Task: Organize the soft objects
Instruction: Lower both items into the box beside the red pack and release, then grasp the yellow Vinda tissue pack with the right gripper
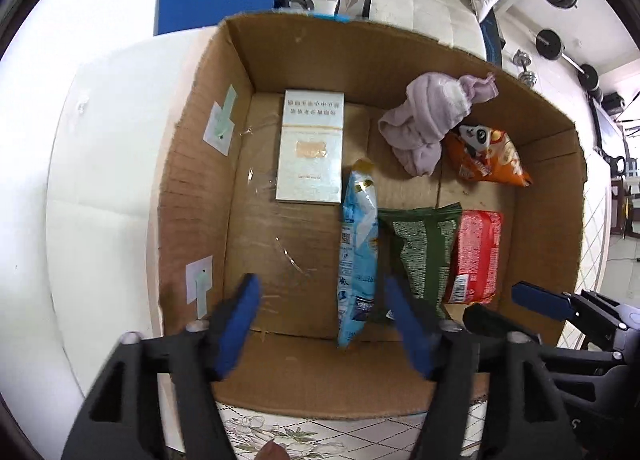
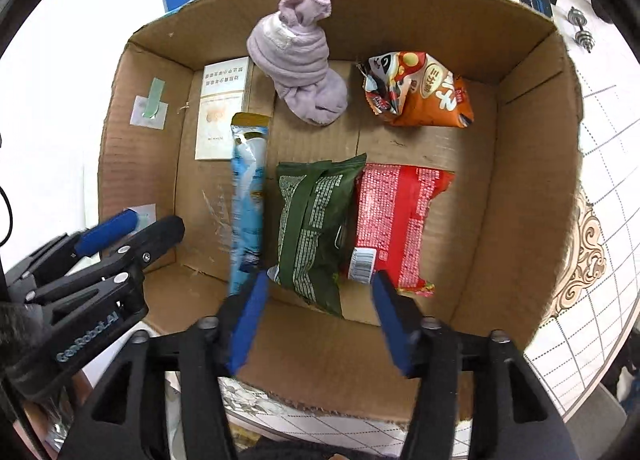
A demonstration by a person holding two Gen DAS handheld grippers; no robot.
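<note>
Both grippers hover over the near rim of the cardboard box [image 2: 532, 180], jaws spread wide and holding nothing: left gripper [image 1: 324, 324], right gripper [image 2: 320, 320]. Inside, the lilac cloth bundle [image 2: 300, 72] lies at 12 o'clock, orange snack bag [image 2: 420, 92] at 2, and blue [image 2: 248, 200], green [image 2: 312, 228] and red packets [image 2: 396, 220] side by side nearest.

- The left gripper [image 1: 322, 324] points downward, its blue-padded fingers [image 1: 240, 324] spread wide apart, holding nothing.
- The right gripper [image 2: 318, 324] sits just beside it, jaws likewise wide, gripping nothing.
</note>
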